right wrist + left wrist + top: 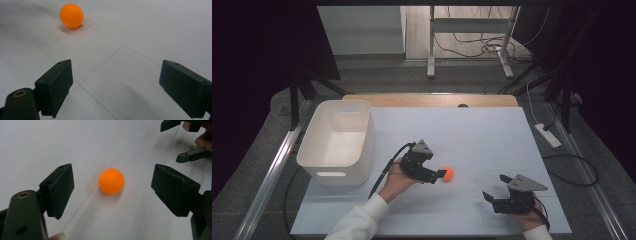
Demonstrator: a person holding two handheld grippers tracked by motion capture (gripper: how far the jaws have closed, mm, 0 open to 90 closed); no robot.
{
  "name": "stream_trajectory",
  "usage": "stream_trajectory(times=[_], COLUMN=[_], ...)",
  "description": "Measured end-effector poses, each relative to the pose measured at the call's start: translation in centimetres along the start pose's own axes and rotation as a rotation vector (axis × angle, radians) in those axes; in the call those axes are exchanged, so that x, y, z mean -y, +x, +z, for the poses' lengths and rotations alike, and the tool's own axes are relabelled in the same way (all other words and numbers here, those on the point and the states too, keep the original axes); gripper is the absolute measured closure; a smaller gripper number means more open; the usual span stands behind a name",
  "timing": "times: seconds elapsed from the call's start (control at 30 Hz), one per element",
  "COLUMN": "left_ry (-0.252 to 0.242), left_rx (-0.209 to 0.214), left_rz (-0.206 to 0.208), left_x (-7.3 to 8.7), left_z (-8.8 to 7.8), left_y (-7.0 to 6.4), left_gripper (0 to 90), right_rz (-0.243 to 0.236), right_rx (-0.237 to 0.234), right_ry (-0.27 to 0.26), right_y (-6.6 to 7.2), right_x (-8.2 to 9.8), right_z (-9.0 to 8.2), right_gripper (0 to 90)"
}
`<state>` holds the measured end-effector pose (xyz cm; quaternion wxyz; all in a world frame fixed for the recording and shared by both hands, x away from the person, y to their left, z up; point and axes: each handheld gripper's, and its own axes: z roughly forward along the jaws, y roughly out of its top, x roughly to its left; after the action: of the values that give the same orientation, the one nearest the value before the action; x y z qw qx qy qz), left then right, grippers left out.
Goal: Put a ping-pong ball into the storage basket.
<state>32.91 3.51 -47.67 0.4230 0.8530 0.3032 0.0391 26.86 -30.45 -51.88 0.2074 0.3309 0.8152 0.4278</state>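
Observation:
An orange ball [448, 173] rests on the white table top [477, 135], right of centre. My left gripper [441, 175] points right at it from a hand near the table's middle. In the left gripper view the ball [111, 181] lies in line with the gap of my left gripper [111, 169], whose jaws stand wide apart and touch nothing. My right gripper [493, 186] rests near the front right edge, open and pointing left. In the right gripper view the ball [71, 15] is far off at upper left, beyond the bare gap of my right gripper [116, 63].
A white plastic bin [368, 134] stands at the table's left side, with nothing visible inside it. A wooden strip [432, 100] runs along the far edge. A power strip [548, 135] and cables lie on the floor to the right.

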Motion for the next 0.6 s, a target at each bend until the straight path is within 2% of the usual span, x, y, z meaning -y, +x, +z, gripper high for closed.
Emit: stream_trajectory(times=[0.6], left_ry=[0.019], left_rx=[0.004], left_rz=[-0.005], left_x=[0.0], left_z=[1.1], left_y=[-0.3], left_gripper=[19.2], right_rz=[-0.003], right_rx=[0.002], right_ry=[0.003], right_y=[0.0], right_x=[0.0], right_z=[0.0], right_gripper=[11.5])
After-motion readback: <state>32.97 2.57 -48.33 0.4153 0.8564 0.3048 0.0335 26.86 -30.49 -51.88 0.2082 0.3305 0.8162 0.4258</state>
